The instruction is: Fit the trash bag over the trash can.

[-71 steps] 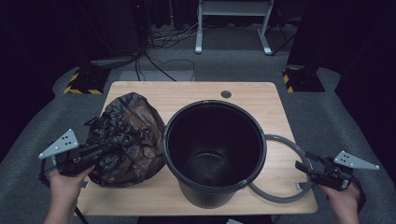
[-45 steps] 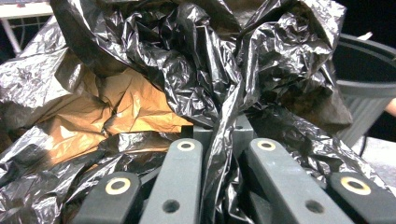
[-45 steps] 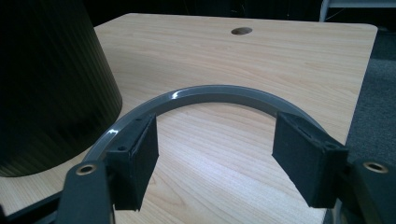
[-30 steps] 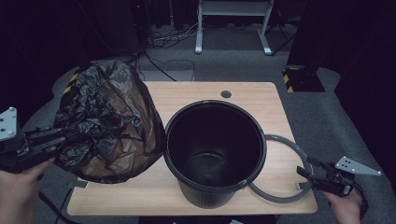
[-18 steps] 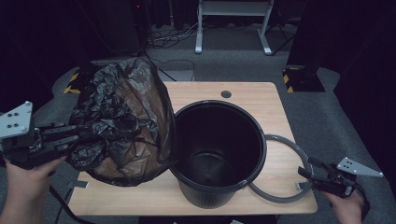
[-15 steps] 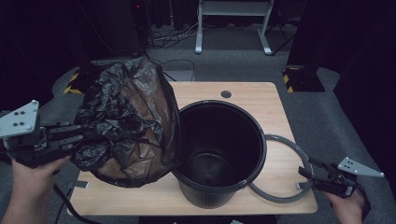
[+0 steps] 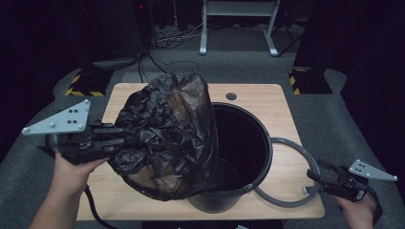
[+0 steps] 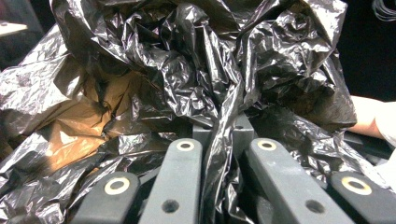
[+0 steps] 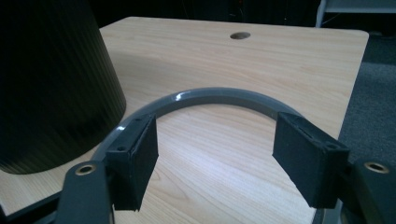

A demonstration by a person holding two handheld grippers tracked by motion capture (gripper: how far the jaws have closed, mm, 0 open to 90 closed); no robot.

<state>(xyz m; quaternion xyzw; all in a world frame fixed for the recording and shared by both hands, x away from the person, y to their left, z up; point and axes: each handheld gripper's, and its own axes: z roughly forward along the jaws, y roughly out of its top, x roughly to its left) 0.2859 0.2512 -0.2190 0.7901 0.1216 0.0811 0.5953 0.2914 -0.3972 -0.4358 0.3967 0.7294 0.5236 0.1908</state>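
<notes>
A crumpled black plastic bag [image 7: 167,133] hangs above the table's left half, and its right side overlaps the left rim of the black bin [image 7: 265,143]. My left gripper [image 7: 119,138] is shut on a fold of the bag [image 8: 196,70], which is pinched between the jaws of that gripper [image 8: 223,135]. The bin stands upright in the middle of the wooden table [image 7: 258,95]. A grey ring [image 7: 305,157] lies flat on the table to the right of the bin. My right gripper [image 7: 317,172] stands open at the ring's near right edge. The ring [image 9: 219,95] curves just beyond the open right gripper [image 9: 224,154], whose pads do not press on it.
The bin's ribbed side [image 9: 51,84] rises close on the left in the right gripper view. A round cable hole [image 7: 231,96] sits near the table's far edge. Grey carpet surrounds the table, with cables [image 7: 162,43] and a white frame [image 7: 239,19] on the floor beyond.
My left hand has carried the bag to the right, from beside the table's left edge to over the bin's left rim. The right gripper has stayed put.
</notes>
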